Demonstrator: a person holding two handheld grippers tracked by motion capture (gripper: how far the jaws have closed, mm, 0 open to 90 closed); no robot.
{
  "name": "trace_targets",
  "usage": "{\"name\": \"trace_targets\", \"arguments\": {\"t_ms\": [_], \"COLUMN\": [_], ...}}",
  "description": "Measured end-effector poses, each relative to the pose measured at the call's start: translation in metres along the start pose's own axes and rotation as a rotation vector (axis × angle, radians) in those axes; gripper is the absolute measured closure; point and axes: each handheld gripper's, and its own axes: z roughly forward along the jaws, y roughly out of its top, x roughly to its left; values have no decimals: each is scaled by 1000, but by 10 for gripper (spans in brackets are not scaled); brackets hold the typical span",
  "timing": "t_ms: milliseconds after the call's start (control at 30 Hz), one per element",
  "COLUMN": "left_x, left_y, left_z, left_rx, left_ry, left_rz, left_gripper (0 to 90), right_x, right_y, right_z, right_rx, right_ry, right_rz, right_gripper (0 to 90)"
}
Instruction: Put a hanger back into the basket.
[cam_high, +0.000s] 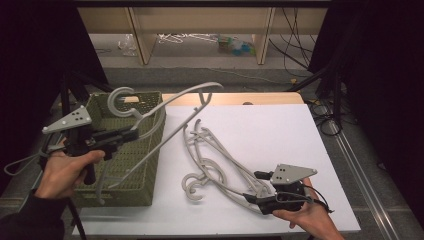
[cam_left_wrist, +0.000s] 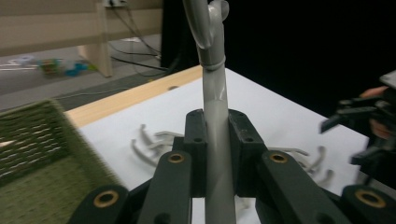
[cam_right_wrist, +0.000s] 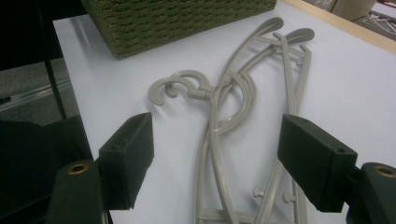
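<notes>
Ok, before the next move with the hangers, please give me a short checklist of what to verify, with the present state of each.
1. Left tongs shut on the lifted hanger: ok.
2. Lifted hanger free of the hanger pile: ok.
3. Basket below the lifted hanger: ok.
4. Right tongs open around the pile: ok.
5. Right tongs pick one hanger alone: cannot tell, the pile is tangled.

Dim room, blurry bkgd, dark edges
</notes>
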Motion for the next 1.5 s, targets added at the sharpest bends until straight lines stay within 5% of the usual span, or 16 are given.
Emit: {"name": "trace_targets", "arguments": {"t_ms": [367,633,933,1500], "left_x": [43,66,90,121], "left_y": [-7,-7,-14,-45], "left_z": [-17,-24,-24,-30], "left_rx": [-21,0,30,82], "left_ry": [132,203,243,292], "left_rz": [-12,27,55,-15], "left_gripper": [788,788,788,787], "right_x": [-1,-2,-2,-3], "right_y": [-2,-3,-5,-8], "right_z": [2,3,6,8], "right_rx": [6,7,19,30], "right_ry": [-8,-3,-2,7], "right_rz": [4,10,19,21], "right_gripper": [279,246,245,247]}}
